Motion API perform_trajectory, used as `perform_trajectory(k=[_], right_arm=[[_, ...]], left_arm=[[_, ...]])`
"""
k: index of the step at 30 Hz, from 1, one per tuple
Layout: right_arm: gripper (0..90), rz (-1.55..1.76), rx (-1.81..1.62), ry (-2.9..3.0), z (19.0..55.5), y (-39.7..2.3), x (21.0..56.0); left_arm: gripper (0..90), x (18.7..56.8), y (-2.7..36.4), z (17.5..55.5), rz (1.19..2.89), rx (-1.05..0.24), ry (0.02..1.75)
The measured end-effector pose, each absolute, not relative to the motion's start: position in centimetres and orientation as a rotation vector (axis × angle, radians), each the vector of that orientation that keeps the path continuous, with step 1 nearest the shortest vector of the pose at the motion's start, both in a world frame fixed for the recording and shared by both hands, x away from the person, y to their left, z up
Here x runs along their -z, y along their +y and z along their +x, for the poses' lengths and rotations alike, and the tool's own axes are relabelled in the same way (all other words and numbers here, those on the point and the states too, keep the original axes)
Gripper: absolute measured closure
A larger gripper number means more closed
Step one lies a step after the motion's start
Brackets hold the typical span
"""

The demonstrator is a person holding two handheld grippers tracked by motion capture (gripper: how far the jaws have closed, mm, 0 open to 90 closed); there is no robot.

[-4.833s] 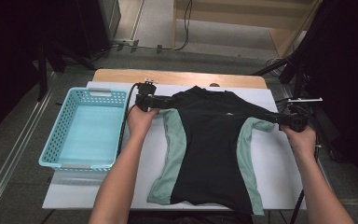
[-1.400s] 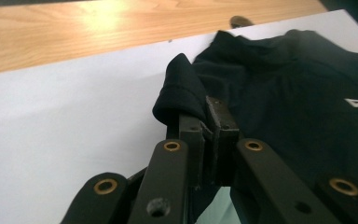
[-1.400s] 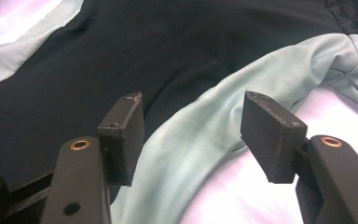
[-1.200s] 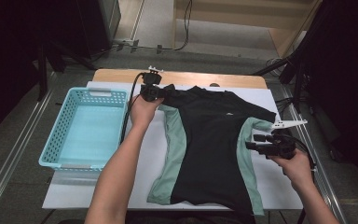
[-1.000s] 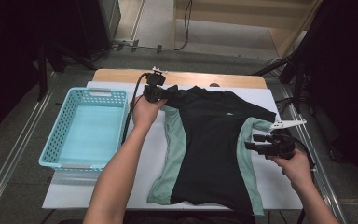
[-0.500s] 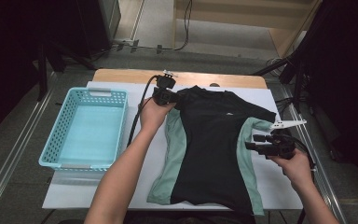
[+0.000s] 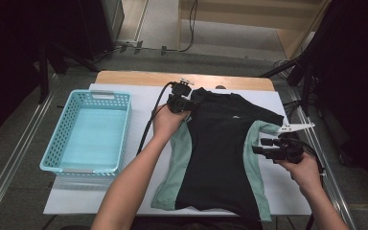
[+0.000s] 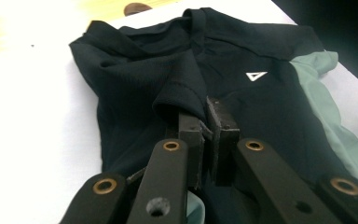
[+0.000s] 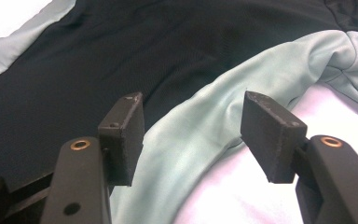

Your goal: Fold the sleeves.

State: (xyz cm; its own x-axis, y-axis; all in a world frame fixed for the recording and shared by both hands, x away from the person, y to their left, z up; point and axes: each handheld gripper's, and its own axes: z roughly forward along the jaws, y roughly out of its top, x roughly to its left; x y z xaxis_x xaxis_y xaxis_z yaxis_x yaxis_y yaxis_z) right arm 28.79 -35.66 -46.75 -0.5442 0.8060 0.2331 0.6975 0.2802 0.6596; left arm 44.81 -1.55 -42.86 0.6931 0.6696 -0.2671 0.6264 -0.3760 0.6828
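A black shirt (image 7: 220, 153) with pale green sides is lying flat on the white table (image 7: 100, 199), its neck pointing away from the person. The left gripper (image 7: 181, 102) is pinching the shirt's left sleeve (image 8: 179, 86) tight between its jaws, and the sleeve is lying folded in over the chest, near the collar. It looks like the person is folding the shirt, one sleeve at a time.

The right gripper (image 7: 263, 149) is hanging just above the green edge (image 9: 200, 140) on the shirt's other side. Its jaws are standing wide apart, with nothing in them, and the green cloth is lying under the gap.

Next, the left gripper probably needs to lay the sleeve down flat and let go. Then the right gripper needs to go down and pinch the green edge or the other sleeve (image 7: 268, 125).

A light blue basket (image 7: 60, 143) is sitting on the table to the left of the shirt, a little apart from it. Nothing is inside it.
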Motion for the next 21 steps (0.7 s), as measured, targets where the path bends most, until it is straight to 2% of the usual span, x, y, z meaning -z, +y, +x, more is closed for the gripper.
perform_trajectory(k=[14, 21], right_arm=[[38.0, 1.405, -1.108, 2.399, 28.8, -35.6, 46.8], [38.0, 1.409, -1.104, 2.403, 28.9, -35.6, 46.9]], left_arm=[[86.3, 44.4, -3.5, 43.7, 2.118, -0.011, 0.955], [78.3, 45.1, -3.8, 43.2, 2.136, 0.058, 0.919]])
